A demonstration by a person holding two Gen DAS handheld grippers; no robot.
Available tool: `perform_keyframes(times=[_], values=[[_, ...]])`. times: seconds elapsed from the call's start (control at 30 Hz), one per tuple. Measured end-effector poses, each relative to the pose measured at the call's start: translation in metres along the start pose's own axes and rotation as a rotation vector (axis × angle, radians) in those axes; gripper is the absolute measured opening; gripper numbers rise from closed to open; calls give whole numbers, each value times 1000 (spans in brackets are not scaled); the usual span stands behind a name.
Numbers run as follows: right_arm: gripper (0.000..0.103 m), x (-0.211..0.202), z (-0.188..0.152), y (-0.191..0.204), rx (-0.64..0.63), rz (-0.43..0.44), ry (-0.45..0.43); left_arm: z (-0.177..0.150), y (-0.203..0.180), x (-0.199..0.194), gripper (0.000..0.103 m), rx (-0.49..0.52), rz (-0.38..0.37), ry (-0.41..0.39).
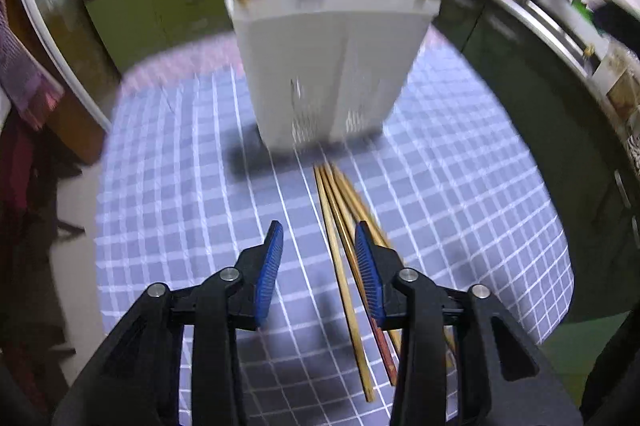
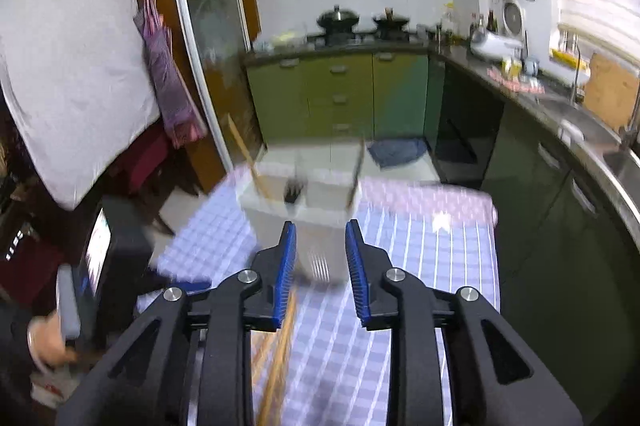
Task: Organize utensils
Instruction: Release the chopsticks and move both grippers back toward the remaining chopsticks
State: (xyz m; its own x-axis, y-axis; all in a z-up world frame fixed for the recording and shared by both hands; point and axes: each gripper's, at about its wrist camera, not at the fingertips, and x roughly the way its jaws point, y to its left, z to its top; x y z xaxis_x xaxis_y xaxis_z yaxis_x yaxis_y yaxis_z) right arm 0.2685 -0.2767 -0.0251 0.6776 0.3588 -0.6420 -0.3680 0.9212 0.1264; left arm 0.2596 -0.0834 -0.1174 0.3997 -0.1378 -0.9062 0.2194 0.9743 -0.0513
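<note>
Checkered worktop (image 1: 180,186), white holder (image 1: 332,66) upper centre; chopsticks (image 1: 340,226) lie loose lower centre. Left tool (image 1: 319,238) and right tool (image 2: 321,234) part-open, empty. Next: straddle and pinch one chopstick.

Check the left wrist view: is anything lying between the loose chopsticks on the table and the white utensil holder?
Nothing visible. The chopsticks lie on bare checked cloth, their far ends just short of the white holder. The left gripper is open above them.
</note>
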Motion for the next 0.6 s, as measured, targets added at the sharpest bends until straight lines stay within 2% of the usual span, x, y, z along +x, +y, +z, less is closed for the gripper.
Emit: perform_keyframes(times=[0.13,0.27,0.4,0.6], values=[[25,22,-46,-24,35,-45,106,-7,-2,34,22,-32,-2,115],[25,41,-76,-46,93,-44,176,-7,-8,50,20,-38,12,156],[25,48,-87,-58,117,-33,198,-3,-14,60,17,-32,35,182],[28,51,-85,-57,119,-16,207,0,-22,73,12,-33,52,229]])
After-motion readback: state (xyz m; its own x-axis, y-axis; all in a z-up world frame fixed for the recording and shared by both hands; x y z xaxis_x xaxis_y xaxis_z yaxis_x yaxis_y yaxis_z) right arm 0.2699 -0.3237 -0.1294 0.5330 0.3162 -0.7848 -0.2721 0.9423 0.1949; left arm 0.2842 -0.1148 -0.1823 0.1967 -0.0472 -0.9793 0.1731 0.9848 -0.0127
